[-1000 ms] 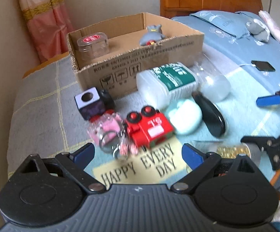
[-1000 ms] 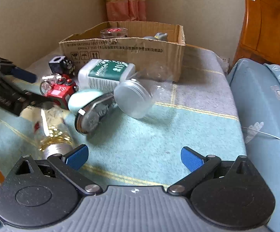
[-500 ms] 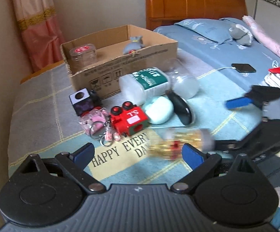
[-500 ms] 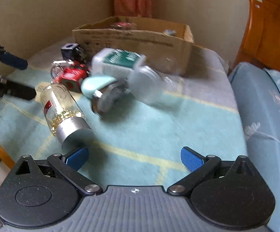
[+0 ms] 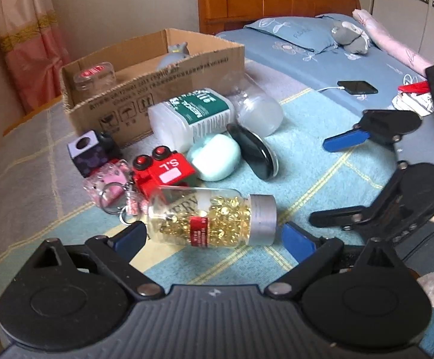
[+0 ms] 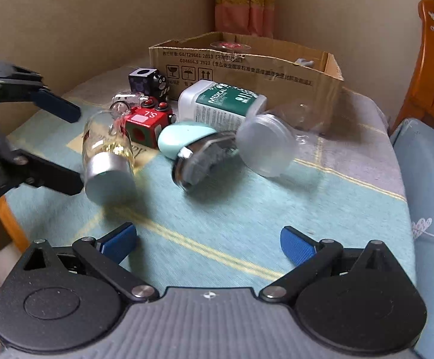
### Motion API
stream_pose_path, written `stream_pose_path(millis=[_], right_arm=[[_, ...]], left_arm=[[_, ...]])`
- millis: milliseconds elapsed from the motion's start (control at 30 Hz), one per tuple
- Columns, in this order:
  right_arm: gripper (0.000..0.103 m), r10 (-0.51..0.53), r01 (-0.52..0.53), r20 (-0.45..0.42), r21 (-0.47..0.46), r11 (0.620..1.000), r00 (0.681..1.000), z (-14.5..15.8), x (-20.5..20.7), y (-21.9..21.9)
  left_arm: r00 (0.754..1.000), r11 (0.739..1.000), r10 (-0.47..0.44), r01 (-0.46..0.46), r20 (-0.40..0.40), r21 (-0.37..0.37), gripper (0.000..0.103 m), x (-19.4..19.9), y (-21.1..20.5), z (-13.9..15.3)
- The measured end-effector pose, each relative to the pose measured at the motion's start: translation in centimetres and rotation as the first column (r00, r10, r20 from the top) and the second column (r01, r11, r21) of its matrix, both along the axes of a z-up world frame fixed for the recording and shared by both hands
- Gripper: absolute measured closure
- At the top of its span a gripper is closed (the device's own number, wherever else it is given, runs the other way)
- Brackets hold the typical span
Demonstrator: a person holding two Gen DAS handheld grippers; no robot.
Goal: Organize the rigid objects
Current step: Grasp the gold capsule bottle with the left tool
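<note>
Bottle (image 5: 211, 218) of gold pins lies sideways on the bench, between the spread left claw (image 5: 214, 237) tips, ungripped. Right claw (image 6: 208, 243) spread, empty. Box (image 5: 157, 83), far left, holds two items; most remain outside.

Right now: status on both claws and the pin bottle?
Left claw open, straddling the pin bottle, not clamped. Right claw open, empty. Bottle on its side. Red toy train and keychain crowd its far side.

Red toy block (image 5: 164, 173); mint case (image 5: 215, 157); gold-filled, silver-capped bottle (image 5: 211, 217).
</note>
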State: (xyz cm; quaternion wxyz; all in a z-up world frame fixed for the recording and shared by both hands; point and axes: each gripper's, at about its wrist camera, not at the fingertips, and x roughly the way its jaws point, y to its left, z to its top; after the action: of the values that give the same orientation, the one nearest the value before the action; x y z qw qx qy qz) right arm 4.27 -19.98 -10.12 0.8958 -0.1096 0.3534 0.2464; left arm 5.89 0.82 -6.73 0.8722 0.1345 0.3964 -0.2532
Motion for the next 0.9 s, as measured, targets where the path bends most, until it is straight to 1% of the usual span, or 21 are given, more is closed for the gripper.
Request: stream_pose_path(millis=[100,267,333,500,633,733,900], right_arm=[[0.000,0.002,-0.002,0.013,0.006,1.000,1.000,-0.1,-0.6,-0.7],[0.000,-0.004,0.004,0.017,0.010,1.000,1.000,-0.3,0.0,-0.7],[0.000,-0.013,0.013,0.017,0.010,1.000,1.000,-0.3,0.3,-0.7],[0.000,-0.018,0.018,0.016,0.009,1.000,1.000,-0.4,2.0,-1.1],[0.000,-0.015,0.015,0.017,0.004,1.000,1.000,-0.4,4.1,-2.3],[0.000,0.009,-0.009,0.009,-0.005,1.000,1.000,-0.3,6.1,-3.1],[0.000,0.106,-0.107,-0.017,-0.023,0.994,0.994,-0.1,9.6,-3.5]], left_arm=[[1.000,1.000,0.006,-0.006,0.004,0.013,0.006,0.4,-0.3,-0.6],[1.000,1.000,0.013,-0.013,-0.003,0.014,0.006,1.2,-1.0,-1.4],[1.000,1.000,0.018,-0.018,0.004,0.014,0.008,1.4,-1.1,-1.6],[0.999,0.999,0.036,-0.036,-0.024,-0.022,0.010,1.6,-0.5,-1.8],[0.997,0.997,0.076,-0.076,-0.034,-0.012,0.010,1.2,0.5,-2.0],[0.994,0.995,0.098,-0.099,-0.044,-0.011,0.010,1.0,1.2,-2.0],[0.990,0.992,0.121,-0.122,-0.066,-0.016,0.010,1.0,1.5,-2.2]])
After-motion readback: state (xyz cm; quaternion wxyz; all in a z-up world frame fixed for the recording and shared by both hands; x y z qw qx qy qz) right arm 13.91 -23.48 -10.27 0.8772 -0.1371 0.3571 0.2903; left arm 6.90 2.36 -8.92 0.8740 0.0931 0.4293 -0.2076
